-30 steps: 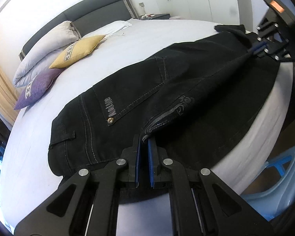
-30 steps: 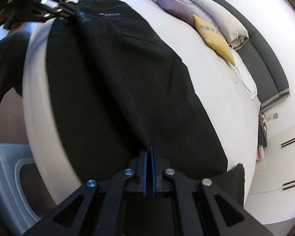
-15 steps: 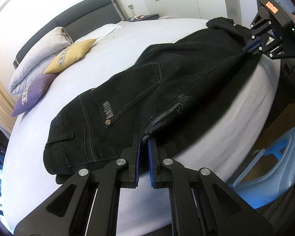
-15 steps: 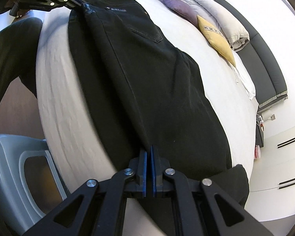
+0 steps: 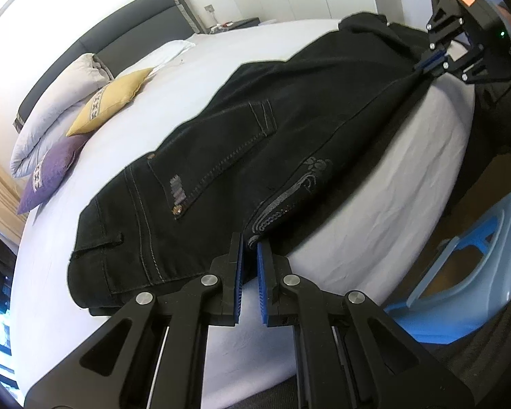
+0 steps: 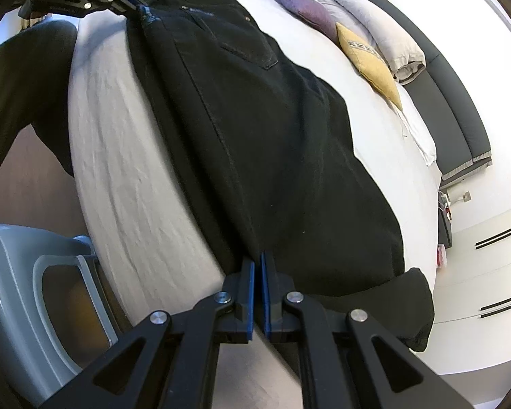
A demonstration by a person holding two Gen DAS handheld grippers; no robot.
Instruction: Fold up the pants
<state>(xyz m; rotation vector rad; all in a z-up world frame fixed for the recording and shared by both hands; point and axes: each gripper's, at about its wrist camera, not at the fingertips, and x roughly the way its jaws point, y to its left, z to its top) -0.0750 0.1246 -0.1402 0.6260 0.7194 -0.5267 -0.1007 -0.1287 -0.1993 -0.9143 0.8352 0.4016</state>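
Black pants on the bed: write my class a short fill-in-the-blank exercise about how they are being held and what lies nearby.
1. The black pants lie spread on a ____ with a white sheet.
2. The left gripper pinches the pants near the ____ end, beside the back pocket.
3. The right gripper is ____ on the pants' leg end.
4. Between the purple cushion and the white pillow lies a ____ cushion.

Missing words: bed; waist; shut; yellow

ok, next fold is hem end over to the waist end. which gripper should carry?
Right. The right hand-held gripper pinches the black pants near the hem end; the left hand-held gripper holds the waist end by the pocket, so it can likely anchor on the bed.
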